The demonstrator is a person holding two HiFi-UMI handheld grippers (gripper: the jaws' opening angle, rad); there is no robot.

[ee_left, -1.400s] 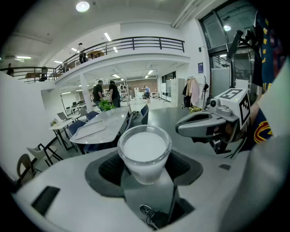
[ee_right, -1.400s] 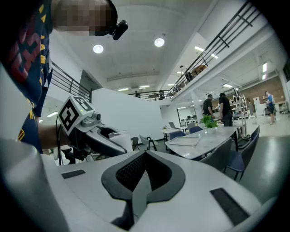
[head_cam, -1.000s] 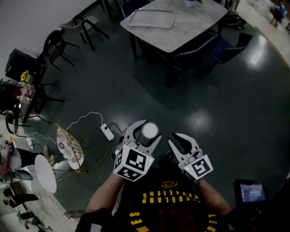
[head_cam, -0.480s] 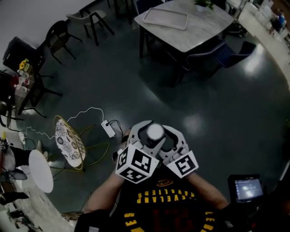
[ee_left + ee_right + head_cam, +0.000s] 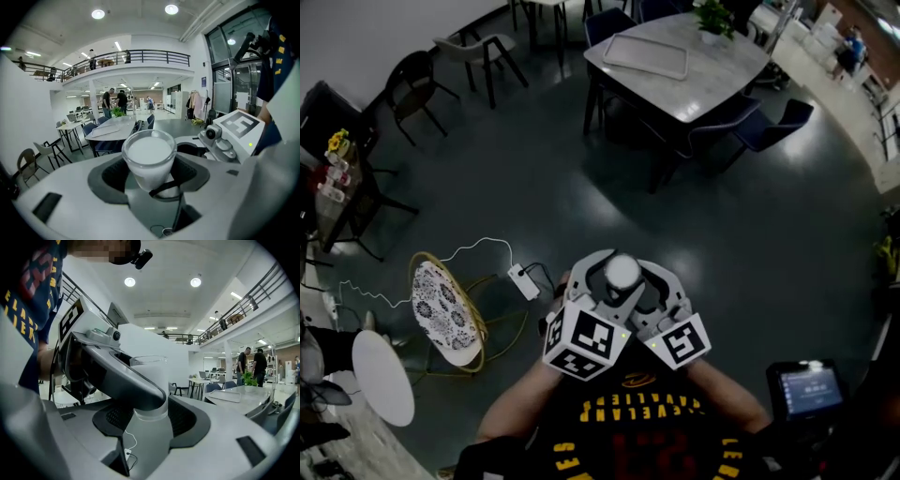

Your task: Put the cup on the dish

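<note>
A white cup (image 5: 622, 272) is held upright above the dark floor, in front of the person's chest. My left gripper (image 5: 609, 283) is shut on the cup (image 5: 149, 157), its pads pressing the lower wall. My right gripper (image 5: 643, 281) has come in from the right. Its wide jaws reach around the same cup (image 5: 149, 376) and one left finger (image 5: 126, 376), and they are closing slightly. I see small gaps between the right gripper's (image 5: 145, 420) pads and the cup. No dish shows in any view.
A marble table (image 5: 712, 66) with a flat tray (image 5: 645, 56) and a plant stands far ahead, with chairs around it. A patterned chair (image 5: 445, 314), a power strip with cable (image 5: 523, 279) and a small round white table (image 5: 384, 375) are at the left.
The right gripper swung left from beside the left gripper and now has its jaws around the cup. The left gripper still holds the cup. The head view has lifted a little.
</note>
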